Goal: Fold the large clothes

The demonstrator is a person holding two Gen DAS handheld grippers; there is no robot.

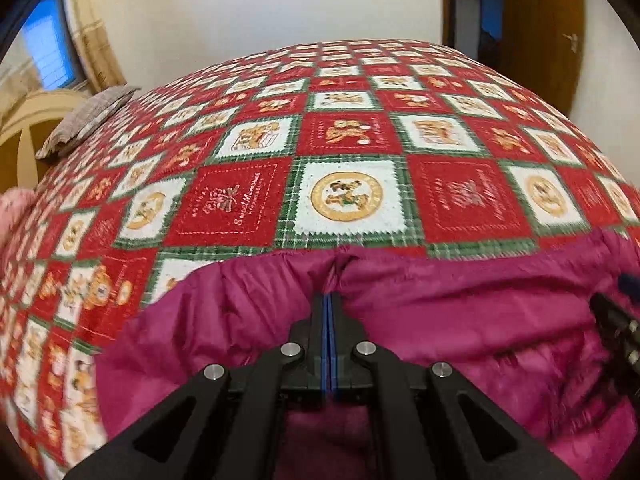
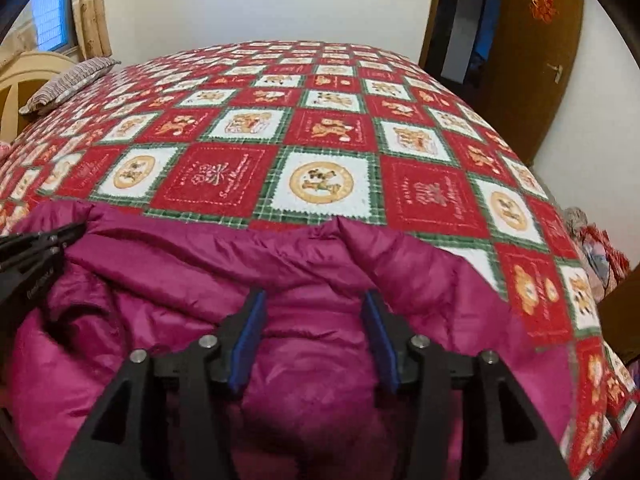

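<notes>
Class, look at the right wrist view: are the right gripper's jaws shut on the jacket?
No, the right gripper hangs open over the jacket.

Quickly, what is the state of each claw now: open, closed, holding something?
Left claw: closed, pinching the edge of the magenta jacket.
Right claw: open, holding nothing, poised just over the jacket.

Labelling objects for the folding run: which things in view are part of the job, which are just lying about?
In the job:
magenta jacket
left gripper, shut on the jacket's edge
right gripper, open over the jacket

Lying about:
patterned bedspread
striped pillow
wooden door
</notes>
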